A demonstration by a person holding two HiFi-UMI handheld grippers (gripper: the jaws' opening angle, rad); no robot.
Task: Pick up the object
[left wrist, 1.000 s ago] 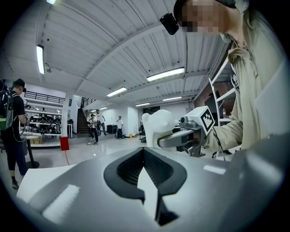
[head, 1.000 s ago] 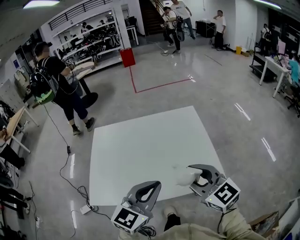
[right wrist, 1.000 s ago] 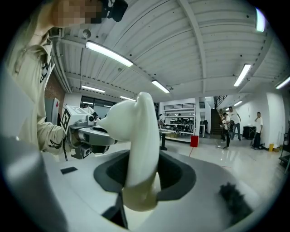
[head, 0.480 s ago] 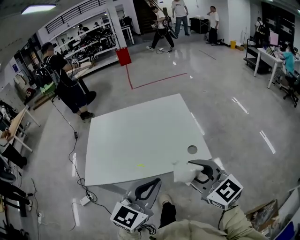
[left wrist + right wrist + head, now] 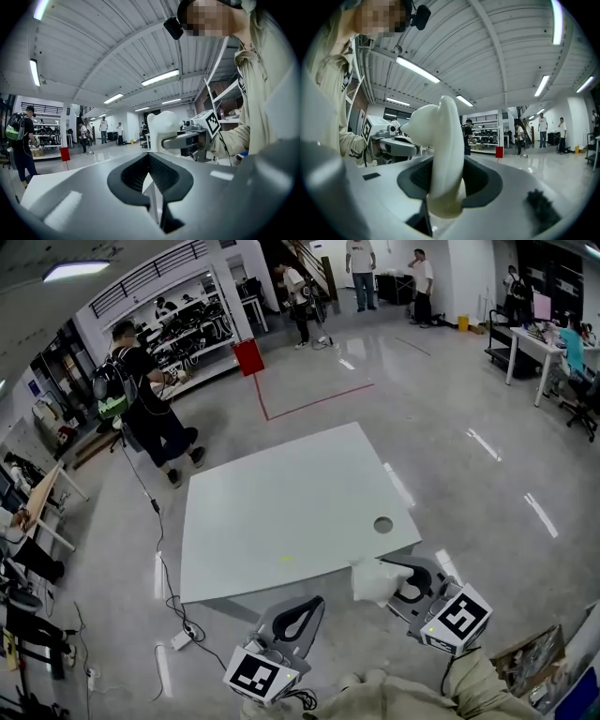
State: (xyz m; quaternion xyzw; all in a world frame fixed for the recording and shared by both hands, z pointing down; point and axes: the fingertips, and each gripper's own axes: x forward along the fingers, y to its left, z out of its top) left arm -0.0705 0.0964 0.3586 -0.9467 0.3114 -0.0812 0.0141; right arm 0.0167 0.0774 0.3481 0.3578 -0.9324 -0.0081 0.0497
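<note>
Your right hand-held gripper [image 5: 392,583] is clenched on the white object [image 5: 373,579]. The right gripper view shows it best: the white object [image 5: 446,154] stands upright between the two jaws of that gripper [image 5: 451,185]. The jaws are partly apart and press on its lower part, while its rounded upper end bulges out toward your left, above the dark jaw lining. It looks like a smooth, pale lump, narrow where the jaws pinch it.

From the head view, the object in your right hand-held gripper is off the white surface [image 5: 281,507]. It sits just on your side of the near edge, close to the near right corner. A round hole [image 5: 382,524] in the surface lies a little ahead of that gripper.

Your left hand-held gripper [image 5: 302,613] is beside the right one, on its left and apart from it. It is also on your side of the surface's edge. In the left gripper view its jaws [image 5: 150,161] are drawn together with nothing between them; only the dark-lined opening shows. Beyond them you see the right hand-held gripper [image 5: 180,140] holding the white object [image 5: 161,127] up at about the same height.

Far ahead and to the left of both grippers, a person with a backpack [image 5: 142,407] stands on the grey floor [image 5: 450,456]. A red bin [image 5: 249,356] sits farther back.
</note>
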